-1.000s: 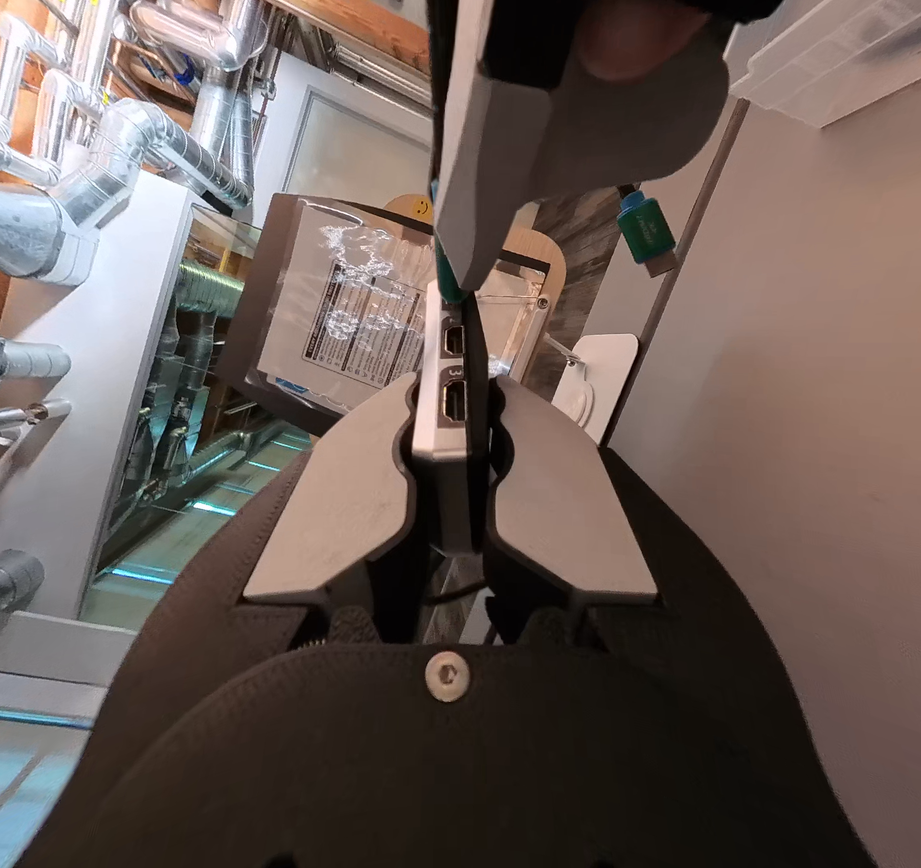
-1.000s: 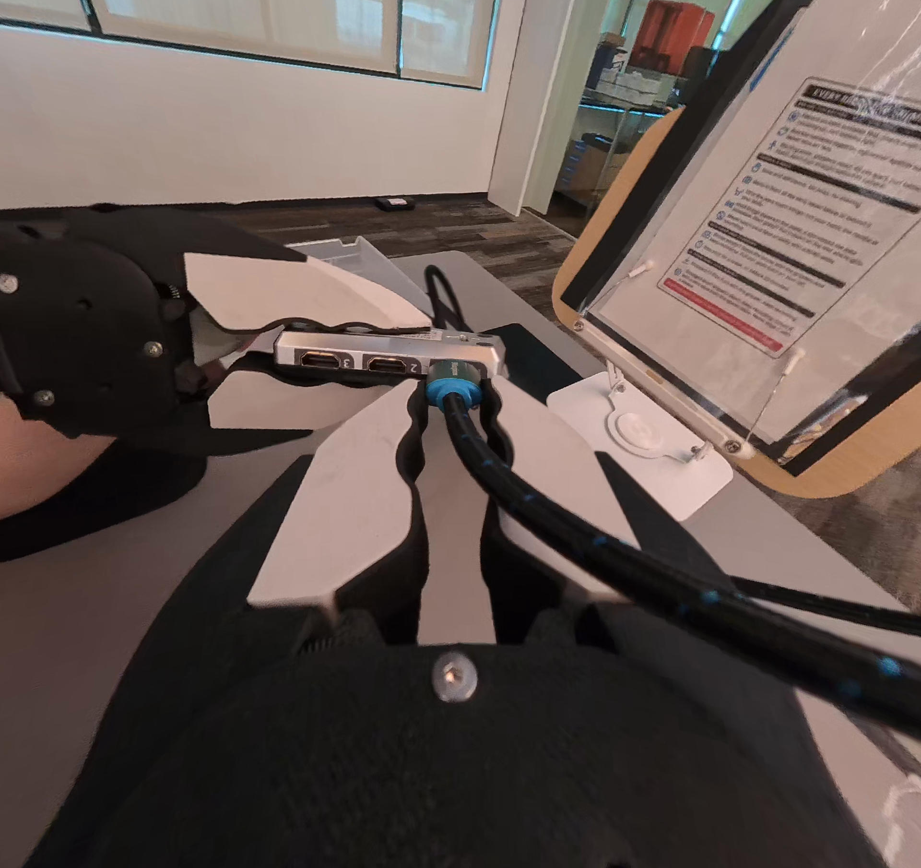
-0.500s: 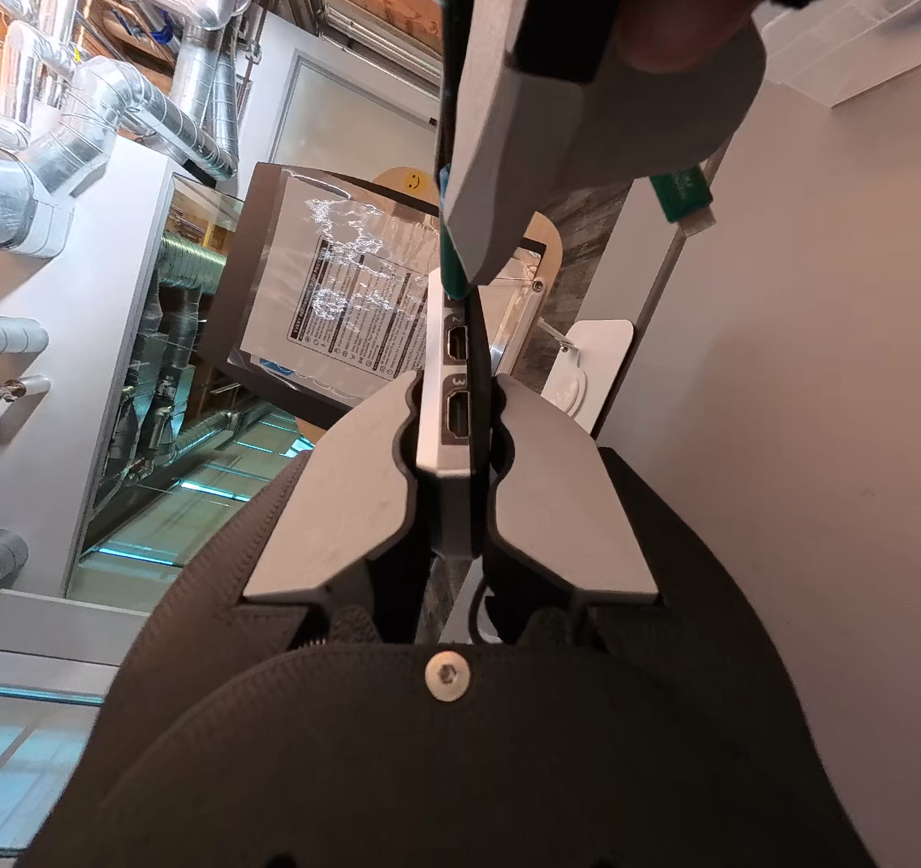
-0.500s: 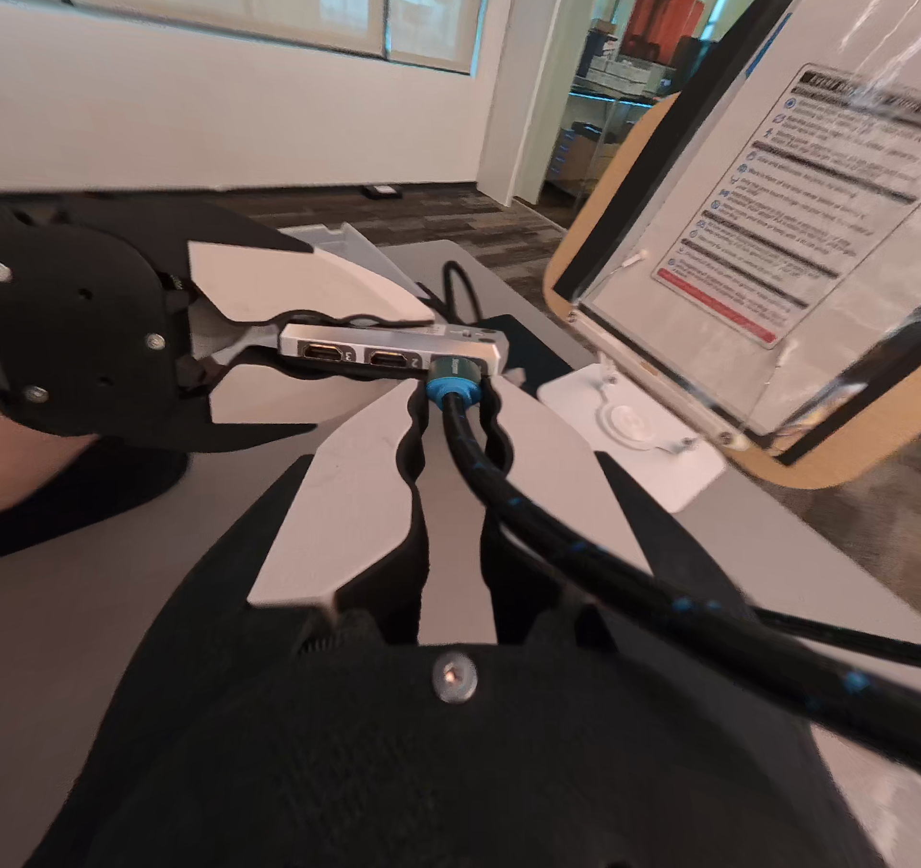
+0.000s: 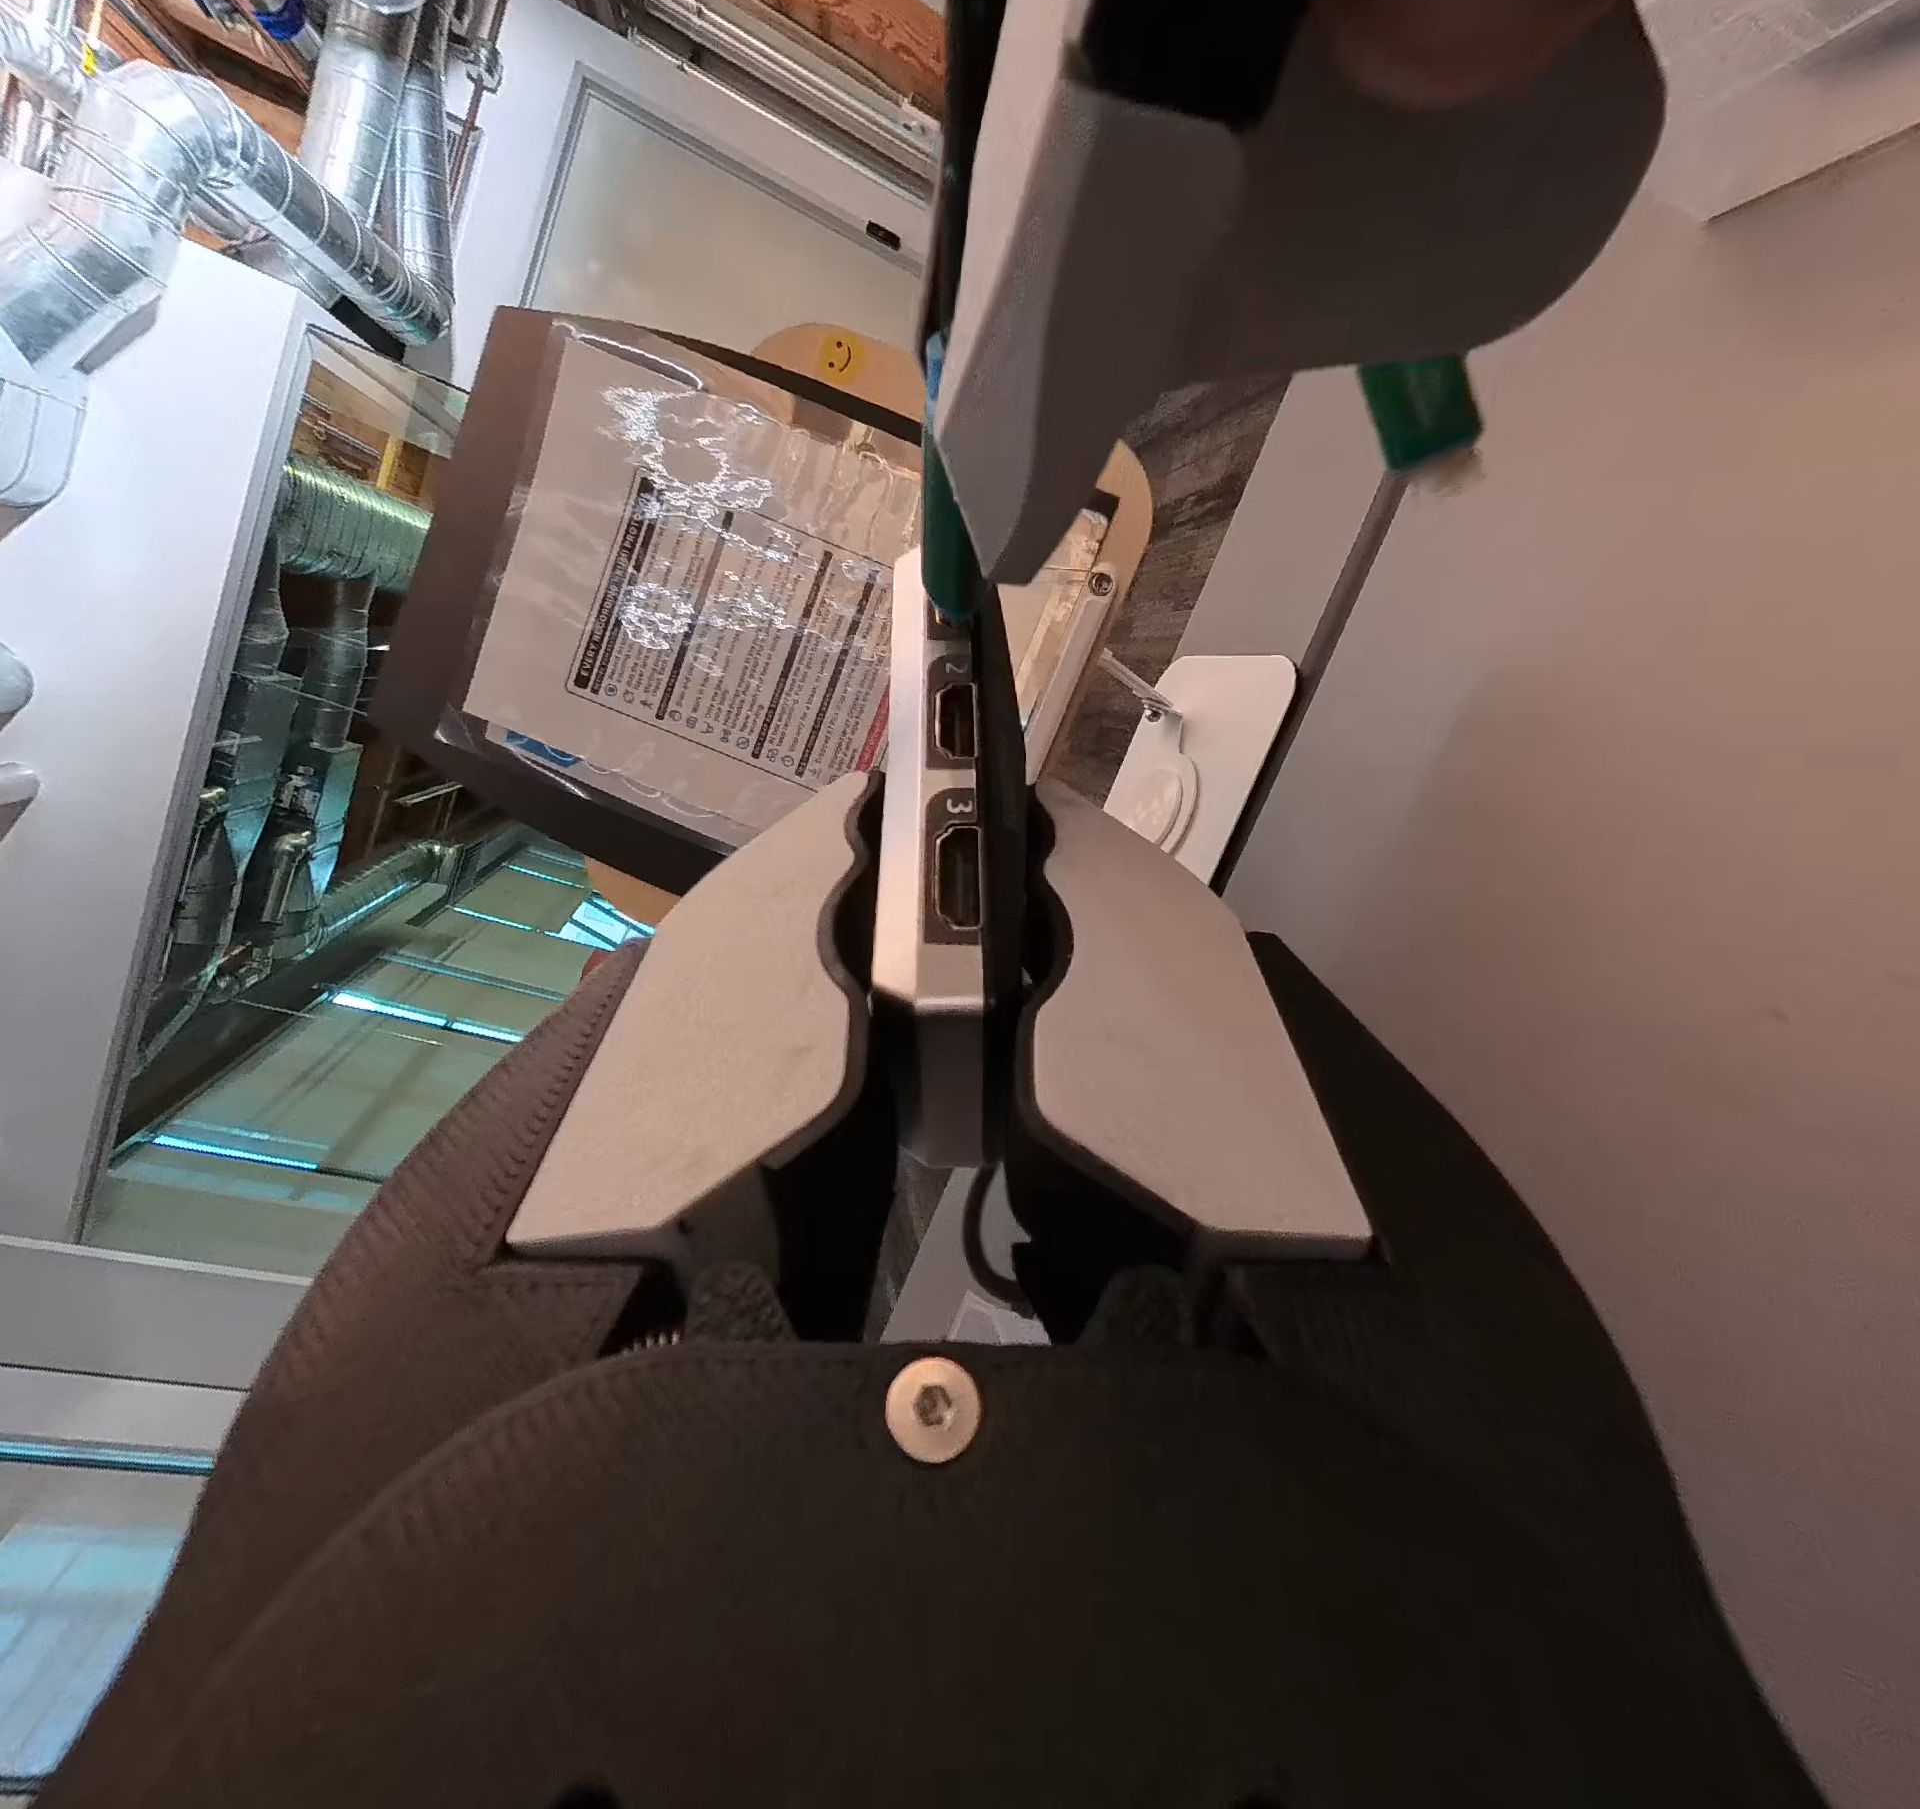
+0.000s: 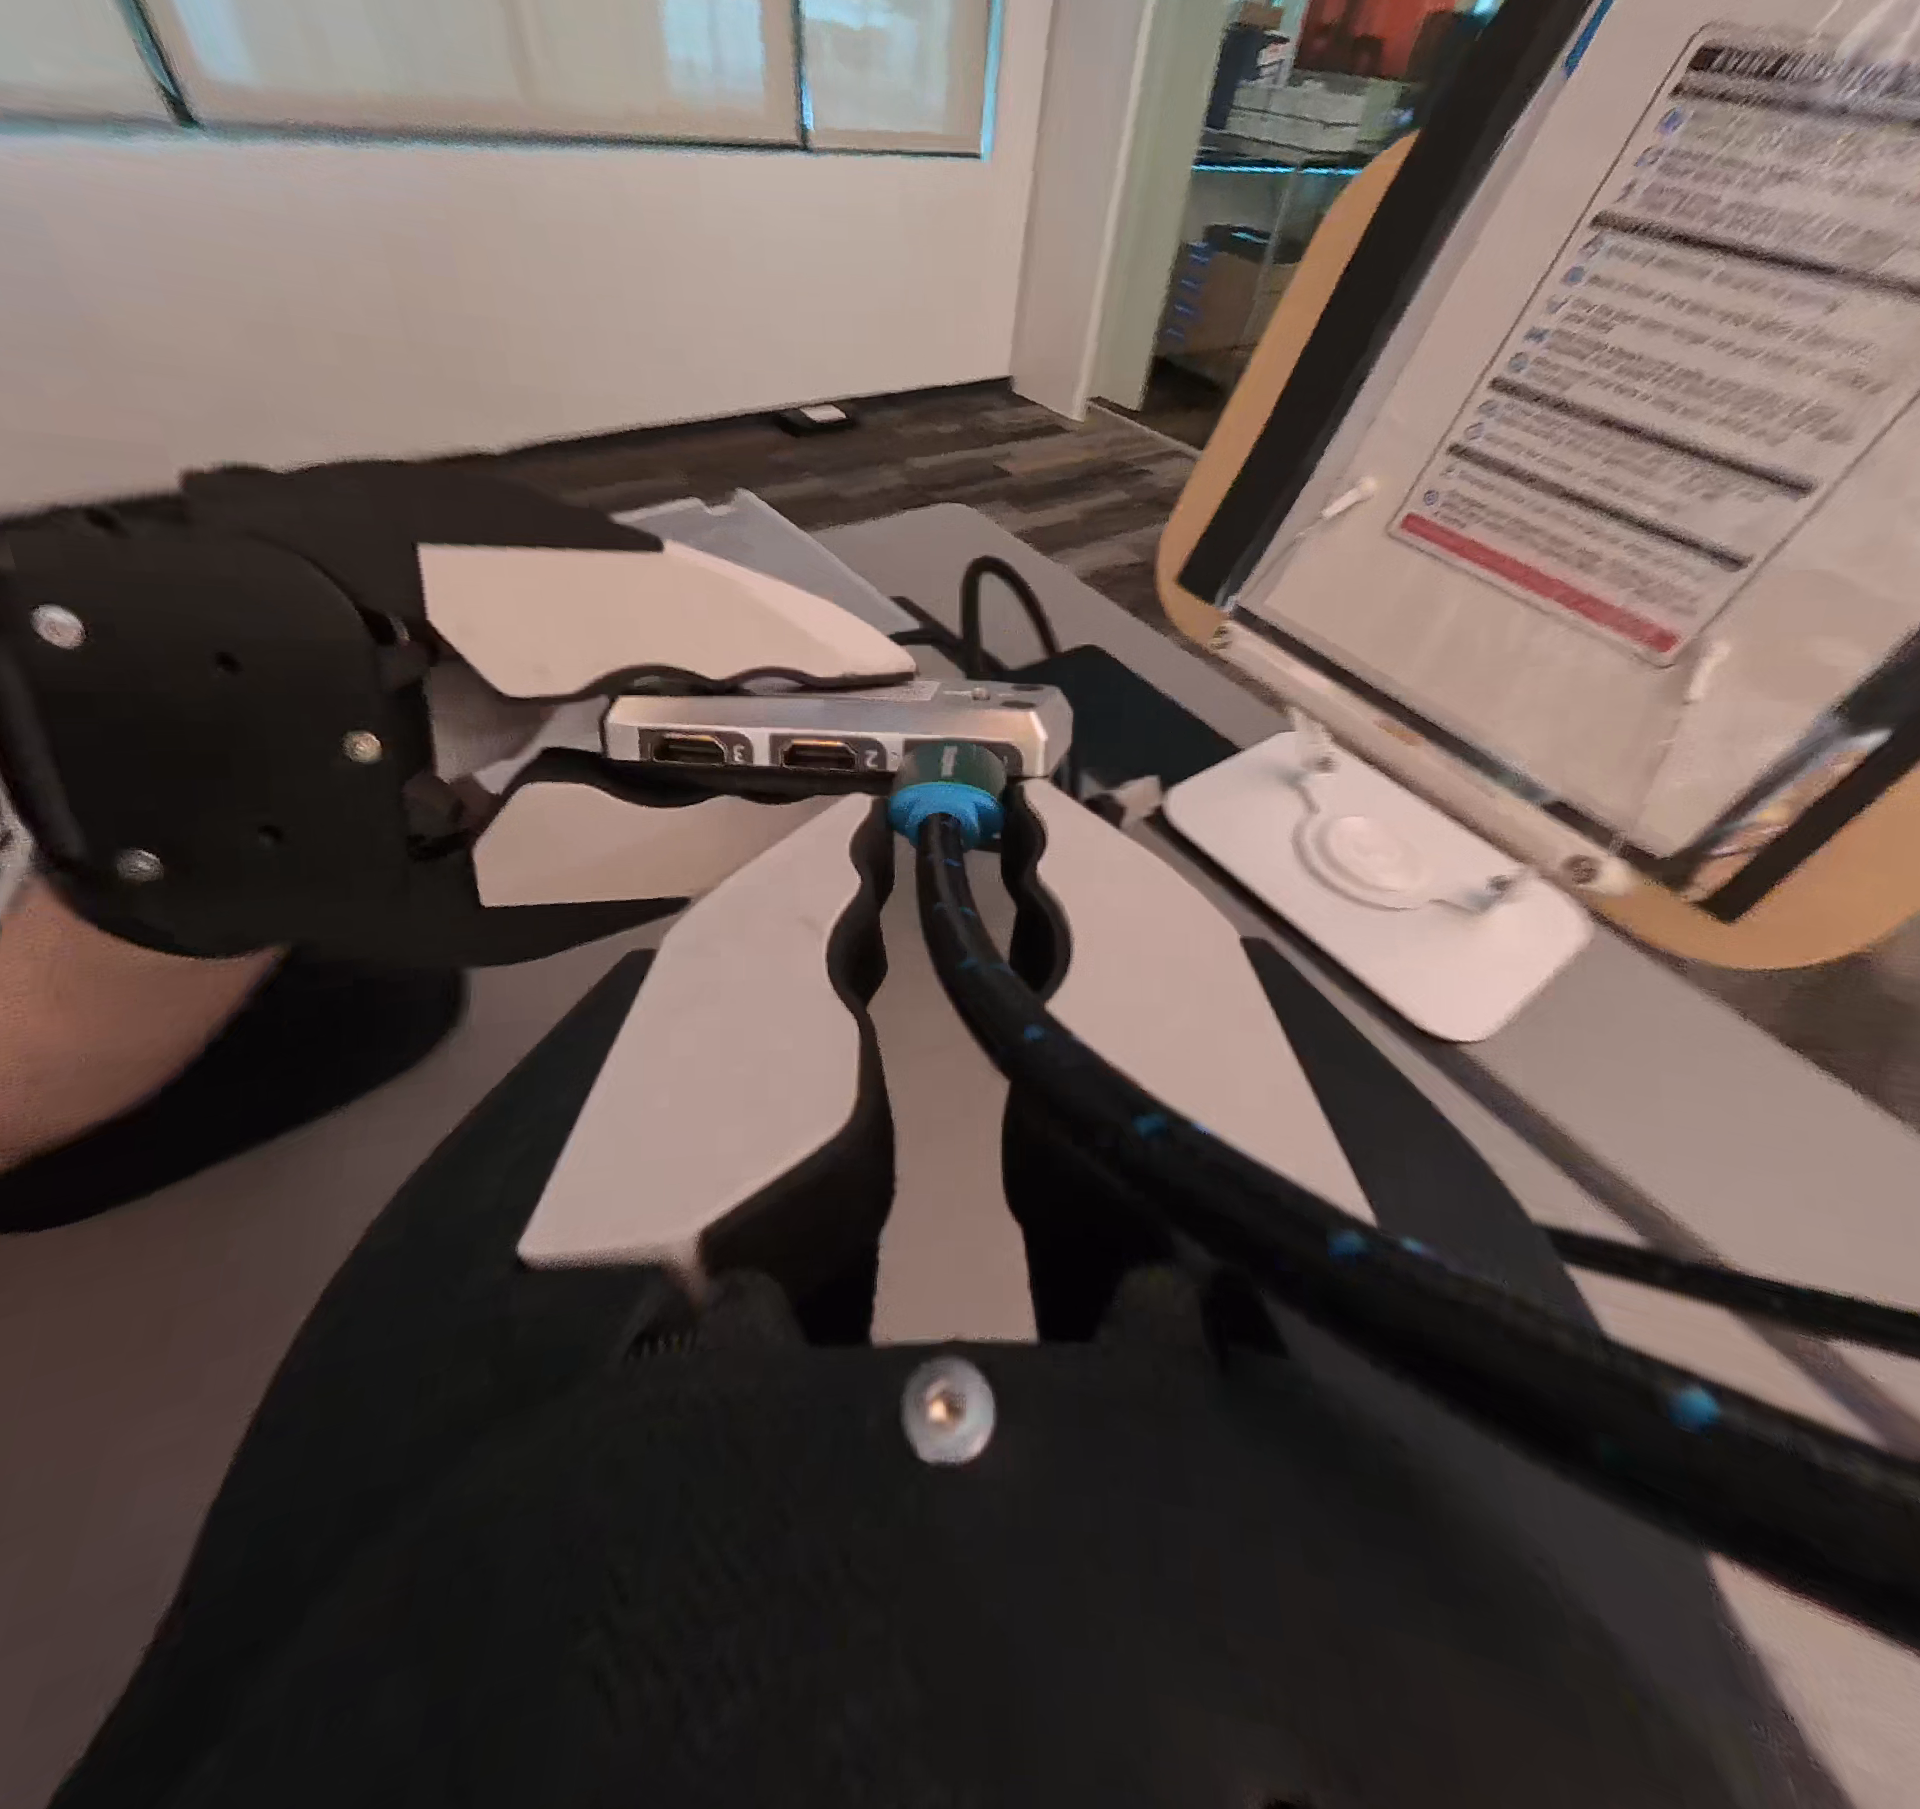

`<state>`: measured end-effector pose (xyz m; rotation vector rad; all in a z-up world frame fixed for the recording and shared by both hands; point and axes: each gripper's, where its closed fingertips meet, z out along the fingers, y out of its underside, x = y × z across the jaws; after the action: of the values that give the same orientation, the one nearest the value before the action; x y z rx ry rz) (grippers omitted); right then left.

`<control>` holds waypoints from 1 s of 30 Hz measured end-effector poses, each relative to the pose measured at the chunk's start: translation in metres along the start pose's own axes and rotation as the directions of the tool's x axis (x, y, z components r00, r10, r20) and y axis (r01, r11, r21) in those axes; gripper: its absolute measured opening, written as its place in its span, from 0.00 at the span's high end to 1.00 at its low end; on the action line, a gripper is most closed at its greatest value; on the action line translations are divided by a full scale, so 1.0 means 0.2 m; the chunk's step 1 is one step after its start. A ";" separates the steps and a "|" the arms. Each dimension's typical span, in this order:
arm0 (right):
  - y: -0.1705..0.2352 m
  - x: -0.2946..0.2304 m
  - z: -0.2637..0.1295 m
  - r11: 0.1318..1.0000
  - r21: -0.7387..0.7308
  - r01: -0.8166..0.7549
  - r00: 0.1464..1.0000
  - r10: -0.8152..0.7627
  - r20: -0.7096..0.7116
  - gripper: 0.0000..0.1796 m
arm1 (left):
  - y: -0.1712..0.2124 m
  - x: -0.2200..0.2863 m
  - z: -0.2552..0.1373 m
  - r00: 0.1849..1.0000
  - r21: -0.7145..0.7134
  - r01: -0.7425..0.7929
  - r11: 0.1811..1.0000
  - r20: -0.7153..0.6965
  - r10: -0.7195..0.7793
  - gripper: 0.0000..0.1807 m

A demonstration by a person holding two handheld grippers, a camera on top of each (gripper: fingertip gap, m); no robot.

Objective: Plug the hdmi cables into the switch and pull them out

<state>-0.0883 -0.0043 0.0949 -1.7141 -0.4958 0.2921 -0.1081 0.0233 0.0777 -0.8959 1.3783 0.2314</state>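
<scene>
My left gripper [image 5: 951, 824] is shut on the silver HDMI switch [image 5: 899, 886], held on edge just above the grey table [image 5: 1610, 824]. The two ports nearer my left gripper stand empty. My right gripper [image 6: 948, 824] is shut on the green plug with a blue collar [image 6: 943, 783] of a black braided cable [image 6: 1195, 1146]. The plug sits in the far end port of the switch [image 6: 831, 720]. In the left wrist view the right gripper [image 5: 997, 554] reaches down from above onto that plug. A second green plug [image 5: 1423, 409] lies loose on the table.
A framed printed sign [image 6: 1610, 357] stands on a white base [image 6: 1382, 928] just right of the switch, with a round wooden board behind it. The switch's own thin black lead [image 6: 997, 596] loops behind it. A clear plastic bin sits at the table's far side.
Both grippers keep their hold and the plug stays in the end port. The switch and both grippers have shifted slightly together against the background.
</scene>
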 end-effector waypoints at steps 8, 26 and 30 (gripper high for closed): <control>-0.03 -0.02 -0.01 0.998 0.045 0.037 0.999 -0.038 0.002 0.88 | -0.02 -0.02 -0.03 1.000 0.012 -0.014 1.000 0.015 0.014 0.87; -0.05 -0.02 -0.07 0.992 0.043 0.116 0.993 -0.116 0.018 0.86 | -0.09 -0.02 -0.05 0.989 0.014 -0.081 0.997 0.123 0.078 0.87; -0.07 -0.03 -0.06 0.991 0.086 0.101 0.994 -0.104 0.022 0.88 | -0.09 -0.02 -0.06 0.990 0.015 -0.085 0.996 0.118 0.083 0.88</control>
<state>-0.0903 -0.0159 0.1106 -1.5987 -0.5809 0.2582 -0.1059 0.0047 0.0896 -0.7966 1.3083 0.3289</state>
